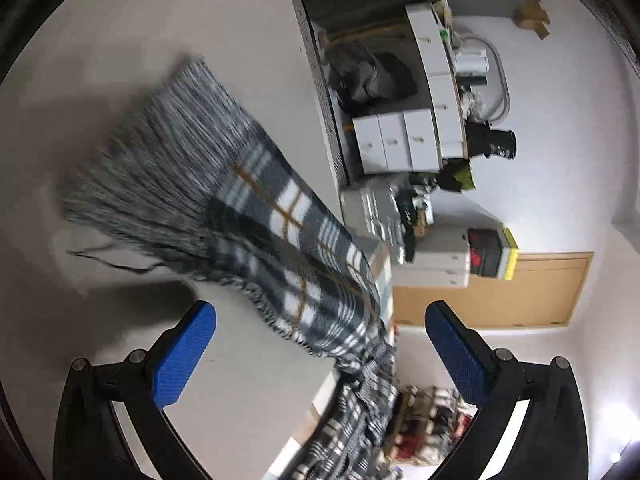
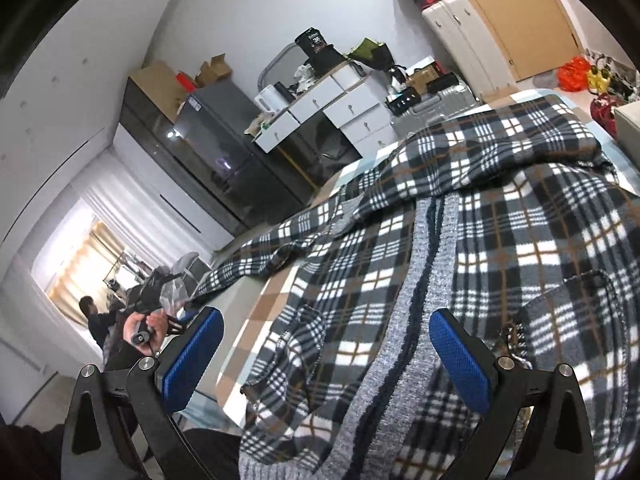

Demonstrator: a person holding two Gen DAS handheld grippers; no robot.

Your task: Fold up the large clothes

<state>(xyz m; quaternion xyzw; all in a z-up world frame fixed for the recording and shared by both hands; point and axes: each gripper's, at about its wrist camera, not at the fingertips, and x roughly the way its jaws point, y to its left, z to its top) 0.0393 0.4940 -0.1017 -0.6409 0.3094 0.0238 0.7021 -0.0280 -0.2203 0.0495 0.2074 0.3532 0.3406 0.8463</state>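
Left wrist view: left gripper open, blue pads wide apart, holding nothing; blurred plaid jacket sleeve with grey ribbed cuff straight ahead. Right wrist view: right gripper open, empty; jacket spread between and beyond its fingers on the bed.

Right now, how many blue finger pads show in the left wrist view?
2: one pad lower left over the white surface, one lower right beside the plaid garment; none hidden.
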